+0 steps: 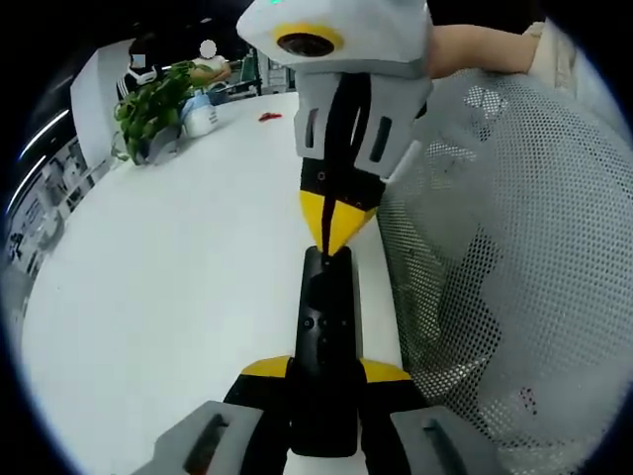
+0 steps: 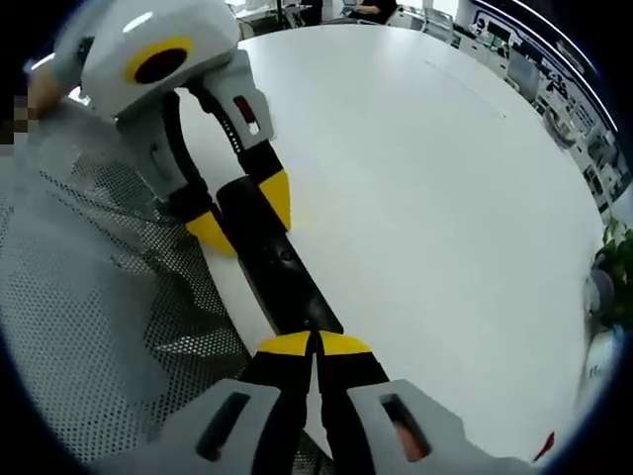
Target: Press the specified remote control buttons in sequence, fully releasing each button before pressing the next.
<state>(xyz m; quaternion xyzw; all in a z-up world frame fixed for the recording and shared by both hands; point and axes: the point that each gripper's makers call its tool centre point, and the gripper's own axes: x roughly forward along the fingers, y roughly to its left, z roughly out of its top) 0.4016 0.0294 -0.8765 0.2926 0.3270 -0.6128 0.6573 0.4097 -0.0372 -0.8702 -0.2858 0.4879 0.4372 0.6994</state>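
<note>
The left gripper (image 1: pixel 324 371) clamps the near end of a black remote control (image 1: pixel 326 341), its yellow-tipped jaws pressed against the remote's two long sides, and the remote stretches away from it above the edge of a white table (image 1: pixel 178 287). In the left gripper view, going from left to right, a leafy green plant (image 1: pixel 153 104) stands at the far corner of the table with a pale jug (image 1: pixel 201 114) beside it and a small red object (image 1: pixel 270 116) a little farther along; then comes the remote, and at its far end the right gripper (image 1: pixel 338 223) comes down from above, its yellow tips drawn together into one point that touches the remote's top face. To the right of both lies a white mesh surface (image 1: pixel 504 277), perhaps a chair back. In the right gripper view the mesh (image 2: pixel 89 297) is on the left, the left gripper (image 2: pixel 240 213) grips the remote (image 2: pixel 272 262) in the middle, the right gripper's (image 2: pixel 316 346) closed yellow tips rest on the remote's nearer end, and the table (image 2: pixel 435 178) spreads to the right.
</note>
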